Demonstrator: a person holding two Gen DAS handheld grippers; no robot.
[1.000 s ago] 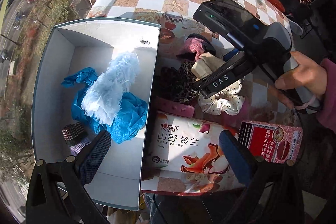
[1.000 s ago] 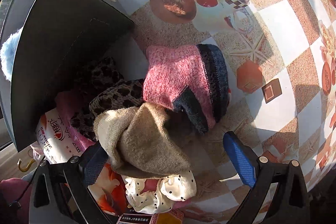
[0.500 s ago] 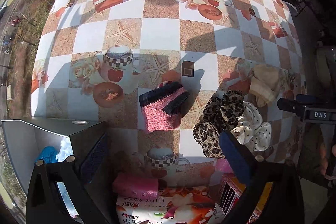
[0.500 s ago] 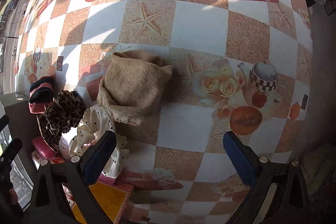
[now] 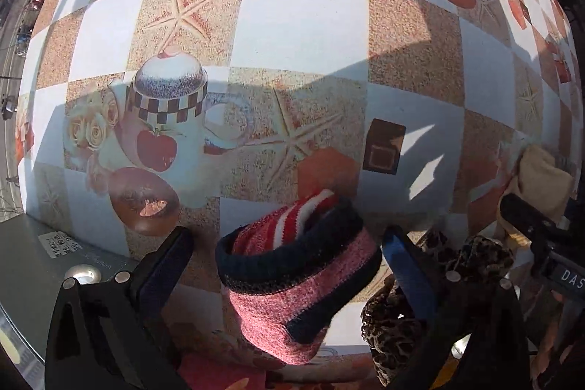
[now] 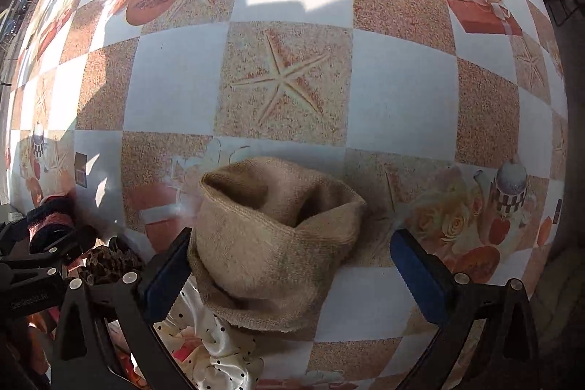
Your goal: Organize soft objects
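Note:
A pink knit sock with a dark cuff (image 5: 296, 284) lies on the checked tablecloth (image 5: 299, 17), between the fingers of my open left gripper (image 5: 285, 265). A beige knit sock (image 6: 270, 240) lies between the fingers of my open right gripper (image 6: 292, 265). The left finger touches its edge; the right finger stands apart. A leopard scrunchie (image 5: 431, 313) lies right of the pink sock. A white polka-dot scrunchie (image 6: 215, 349) lies under the beige sock's near edge. The pink sock (image 6: 51, 218) and left gripper also show at the left of the right wrist view.
The grey box corner (image 5: 40, 265) is at the lower left of the left wrist view. The right gripper's body (image 5: 541, 243) and beige sock (image 5: 541, 181) sit at its right edge. The tablecloth (image 6: 285, 86) stretches beyond both socks.
Both grippers have moved down and closer to the table. The left now straddles the pink sock, the right the beige sock. The box has slid out to the lower left.

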